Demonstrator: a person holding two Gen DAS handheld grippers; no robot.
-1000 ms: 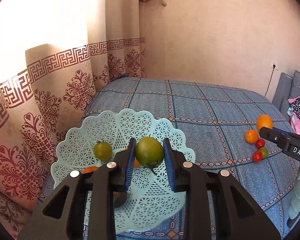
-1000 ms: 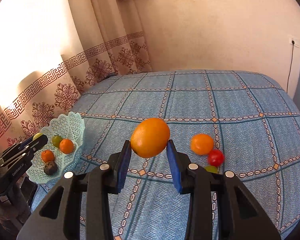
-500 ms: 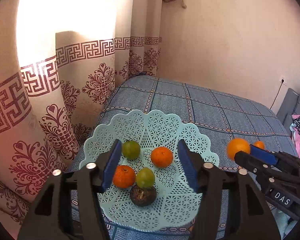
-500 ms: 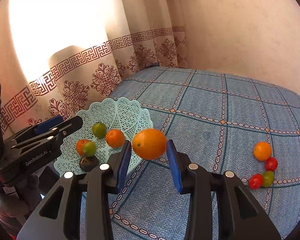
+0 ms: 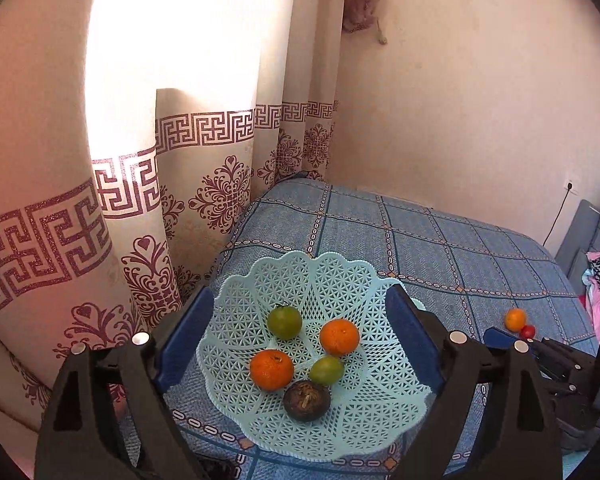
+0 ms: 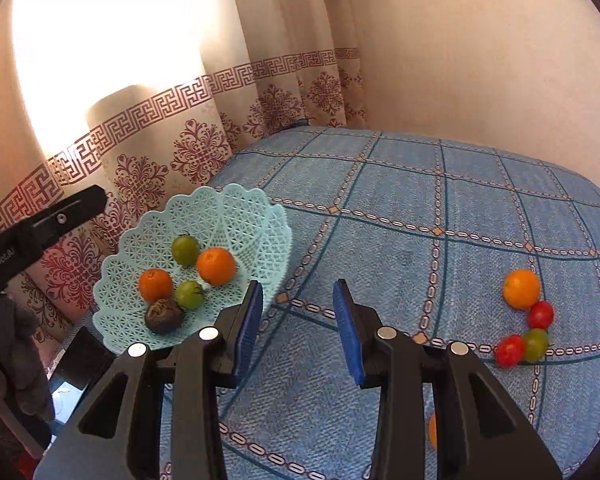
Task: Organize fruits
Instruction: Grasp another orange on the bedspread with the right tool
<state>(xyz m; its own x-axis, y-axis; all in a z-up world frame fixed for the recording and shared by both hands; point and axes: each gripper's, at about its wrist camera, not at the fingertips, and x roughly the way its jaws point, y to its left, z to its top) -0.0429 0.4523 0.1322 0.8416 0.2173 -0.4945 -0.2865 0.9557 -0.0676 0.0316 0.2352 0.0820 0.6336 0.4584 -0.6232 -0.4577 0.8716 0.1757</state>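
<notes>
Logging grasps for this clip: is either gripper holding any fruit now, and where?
No. Left gripper and right gripper both stand open, nothing between their pads.

In the right wrist view, a small sliver of something orange [image 6: 432, 430] peeks out beside the black right gripper arm at five o'clock; most of it is hidden, so what it is cannot be told. In the left wrist view, the small red round fruit [image 5: 528, 331] at three o'clock is partly covered by the other black gripper with blue tips [image 5: 556, 364].
</notes>
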